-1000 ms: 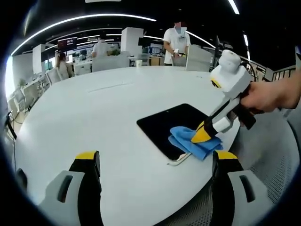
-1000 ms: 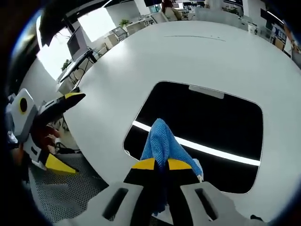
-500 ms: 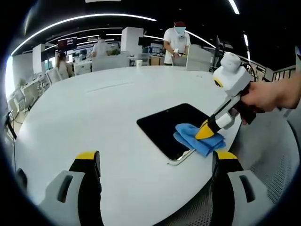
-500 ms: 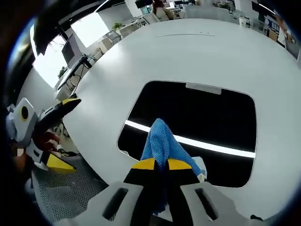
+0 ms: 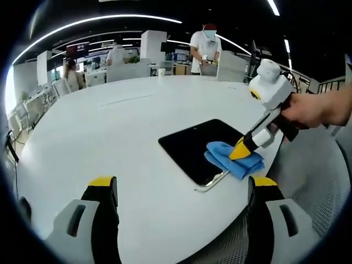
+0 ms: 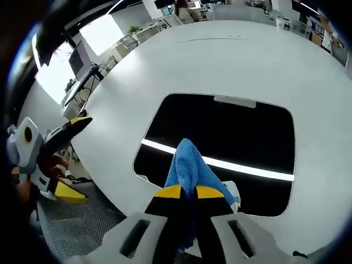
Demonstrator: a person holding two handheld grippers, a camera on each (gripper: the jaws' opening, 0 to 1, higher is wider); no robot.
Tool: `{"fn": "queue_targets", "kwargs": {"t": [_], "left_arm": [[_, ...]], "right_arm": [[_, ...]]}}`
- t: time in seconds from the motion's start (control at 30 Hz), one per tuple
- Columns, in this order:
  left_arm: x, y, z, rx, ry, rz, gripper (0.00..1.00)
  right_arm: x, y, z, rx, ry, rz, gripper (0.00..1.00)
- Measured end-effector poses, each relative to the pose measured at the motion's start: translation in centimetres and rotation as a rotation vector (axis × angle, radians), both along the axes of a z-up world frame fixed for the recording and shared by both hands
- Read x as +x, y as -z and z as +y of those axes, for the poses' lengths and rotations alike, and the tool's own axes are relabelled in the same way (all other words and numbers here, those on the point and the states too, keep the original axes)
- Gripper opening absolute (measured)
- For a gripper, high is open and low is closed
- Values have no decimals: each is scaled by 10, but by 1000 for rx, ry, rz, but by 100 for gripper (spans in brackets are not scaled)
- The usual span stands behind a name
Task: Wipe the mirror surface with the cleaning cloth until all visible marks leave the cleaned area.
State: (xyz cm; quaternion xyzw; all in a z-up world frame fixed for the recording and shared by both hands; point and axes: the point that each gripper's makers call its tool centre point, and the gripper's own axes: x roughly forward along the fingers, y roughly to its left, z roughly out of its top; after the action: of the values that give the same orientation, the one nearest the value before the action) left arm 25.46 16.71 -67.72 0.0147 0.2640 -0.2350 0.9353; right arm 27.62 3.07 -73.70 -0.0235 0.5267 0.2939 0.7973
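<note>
right gripper [image 6: 188, 192]: clamped on cloth [image 6: 191, 168], pressing it on mirror [image 6: 242, 137]
left gripper [image 5: 179, 184]: jaws apart, empty, over table [image 5: 99, 132]

I see bright, even light from long ceiling strips [image 5: 99, 21], curved by the fisheye toward 12 o'clock. The white desk [image 5: 110, 137] glares softly. One strip reflects as a sharp white line across the mirror [image 6: 231, 137]. A window [image 6: 102, 33] at 10 o'clock blows out.

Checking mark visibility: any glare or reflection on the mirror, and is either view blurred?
Right gripper view: a bright ceiling-light streak crosses the dark mirror behind the cloth; sharp, with fisheye bending. Left gripper view: mirror reads plain black, no glare, focus fine.
</note>
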Motion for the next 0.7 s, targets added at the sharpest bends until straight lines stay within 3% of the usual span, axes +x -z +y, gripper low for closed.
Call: {"fn": "queue_targets", "kwargs": {"t": [0.7], "left_arm": [[2,1,2,-17,-9,1,97]], "right_arm": [[20,0,6,-26,-17,-41,2]]}}
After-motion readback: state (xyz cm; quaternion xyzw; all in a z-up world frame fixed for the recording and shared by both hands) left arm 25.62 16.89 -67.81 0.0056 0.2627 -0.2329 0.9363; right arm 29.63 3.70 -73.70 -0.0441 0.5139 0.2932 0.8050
